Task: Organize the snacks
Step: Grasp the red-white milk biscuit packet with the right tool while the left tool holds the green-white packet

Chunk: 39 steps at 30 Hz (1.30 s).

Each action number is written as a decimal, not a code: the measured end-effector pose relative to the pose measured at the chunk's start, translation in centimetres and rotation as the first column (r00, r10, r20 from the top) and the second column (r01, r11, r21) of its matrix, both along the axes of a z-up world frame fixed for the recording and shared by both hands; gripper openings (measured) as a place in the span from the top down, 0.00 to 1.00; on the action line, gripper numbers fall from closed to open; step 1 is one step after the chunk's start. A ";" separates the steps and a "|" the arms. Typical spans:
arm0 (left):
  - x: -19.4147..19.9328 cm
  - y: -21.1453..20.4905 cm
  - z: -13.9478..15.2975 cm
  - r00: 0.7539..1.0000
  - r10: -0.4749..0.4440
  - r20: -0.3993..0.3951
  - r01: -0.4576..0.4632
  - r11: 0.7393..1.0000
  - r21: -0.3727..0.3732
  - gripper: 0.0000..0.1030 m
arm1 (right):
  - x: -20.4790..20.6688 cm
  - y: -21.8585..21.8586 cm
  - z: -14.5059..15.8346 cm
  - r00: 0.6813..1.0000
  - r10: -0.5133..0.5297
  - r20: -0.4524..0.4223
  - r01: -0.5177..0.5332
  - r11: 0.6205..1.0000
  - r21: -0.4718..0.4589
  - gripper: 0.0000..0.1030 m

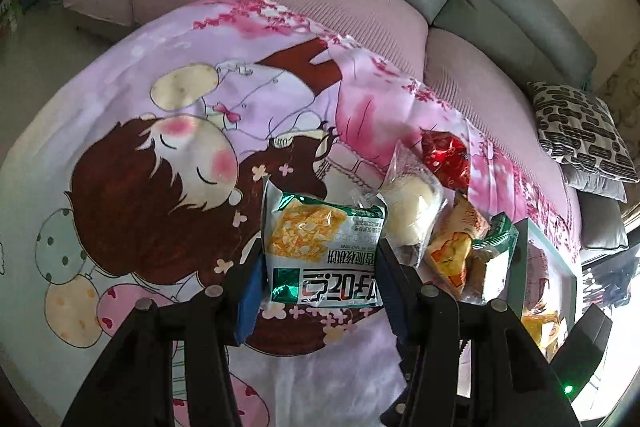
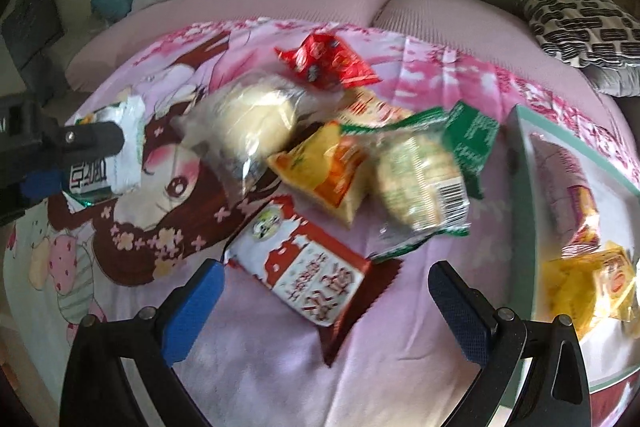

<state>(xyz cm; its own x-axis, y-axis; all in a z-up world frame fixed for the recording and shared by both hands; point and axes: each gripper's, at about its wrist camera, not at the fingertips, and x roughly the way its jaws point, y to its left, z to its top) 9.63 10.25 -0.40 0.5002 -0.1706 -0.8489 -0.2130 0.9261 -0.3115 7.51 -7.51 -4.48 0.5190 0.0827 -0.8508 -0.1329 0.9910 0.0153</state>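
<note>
My left gripper [image 1: 320, 259] is shut on a white and green snack pack [image 1: 320, 247] with a yellow picture, gripped by its two sides just above the cartoon cloth. The right wrist view shows that same pack [image 2: 108, 151] at the far left, in the left gripper [image 2: 92, 143]. My right gripper [image 2: 326, 273] stands open over a red and white snack pack [image 2: 304, 267] that lies flat between its fingers, untouched. Behind it lies a loose pile: a bun in clear wrap [image 2: 252, 119], a yellow-orange pack [image 2: 324, 167], a green pack [image 2: 420, 175] and a red pack [image 2: 328, 61].
A white tray with a teal rim [image 2: 520, 195] sits at the right edge of the cloth and holds a purple pack [image 2: 568, 171] and a yellow pack [image 2: 588, 279]. A pink and grey sofa runs behind, with a patterned cushion [image 2: 580, 27] at the right.
</note>
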 end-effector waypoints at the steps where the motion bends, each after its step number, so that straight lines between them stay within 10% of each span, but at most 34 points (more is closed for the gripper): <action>1: 0.1 0.0 -0.3 1.000 0.001 -0.008 -0.001 1.000 -0.003 0.48 | 0.0 0.2 -0.2 1.000 0.005 -0.005 -0.005 1.000 -0.007 0.00; 14: 0.2 0.0 -0.6 1.000 0.008 -0.015 -0.008 1.000 -0.010 0.48 | 0.3 0.8 -1.3 1.000 0.028 -0.001 -0.028 0.998 -0.054 0.09; 26: 0.2 0.0 -0.7 1.000 0.008 -0.017 -0.008 1.000 -0.001 0.48 | 0.0 0.9 -0.7 1.000 0.013 -0.020 -0.014 0.999 -0.044 0.44; 39: 0.2 0.0 -0.1 1.000 -0.006 -0.001 0.006 1.000 0.004 0.48 | -1.3 1.3 0.5 0.999 0.049 -0.017 -0.048 0.999 0.026 0.59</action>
